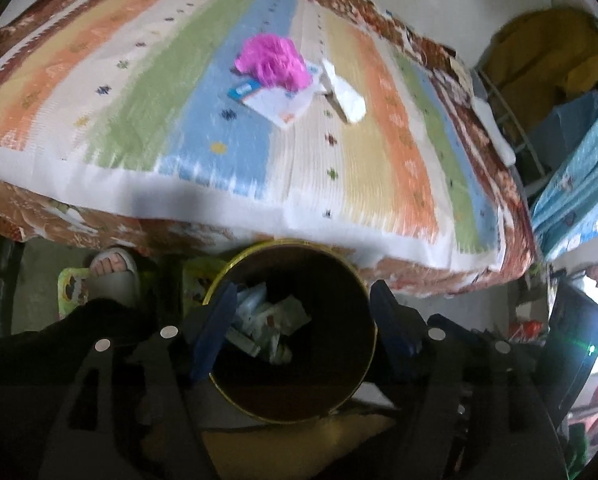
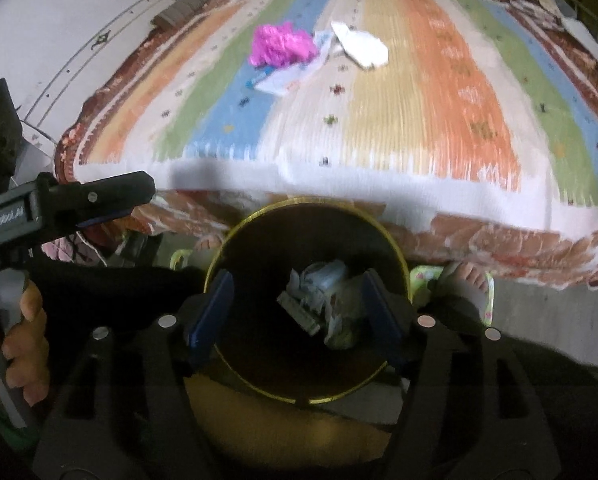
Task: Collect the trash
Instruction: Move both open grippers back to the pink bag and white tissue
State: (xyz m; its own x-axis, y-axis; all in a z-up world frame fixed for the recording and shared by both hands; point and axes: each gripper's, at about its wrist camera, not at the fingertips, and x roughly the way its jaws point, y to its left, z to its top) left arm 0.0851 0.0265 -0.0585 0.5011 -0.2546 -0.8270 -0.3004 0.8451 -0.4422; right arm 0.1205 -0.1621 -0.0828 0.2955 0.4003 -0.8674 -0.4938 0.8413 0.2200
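1. Left gripper [image 1: 299, 332] spread, empty, above round yellow-rimmed dark bin [image 1: 339, 404] at lower centre.
2. Right gripper [image 2: 297, 312] likewise spread, over crumpled paper trash [image 2: 323, 300] inside.
3. Upper centre on striped bedspread [image 1: 139, 92]: pink crumpled plastic [image 1: 273, 62], white papers [image 1: 347, 94].

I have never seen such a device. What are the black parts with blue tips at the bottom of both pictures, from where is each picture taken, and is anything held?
There is no robot here. A person holds one hand tool in each hand, and each tool has two fingers with blue pads. Each picture comes from a camera on one tool, looking forward along its fingers.

The left gripper and the right gripper are both open and hold nothing. Both hover over a round trash bin on the floor, which has crumpled paper and wrappers inside.

Behind it is a bed with a striped cover. On it lie a pink plastic bag, a crumpled white tissue and a white and blue wrapper.
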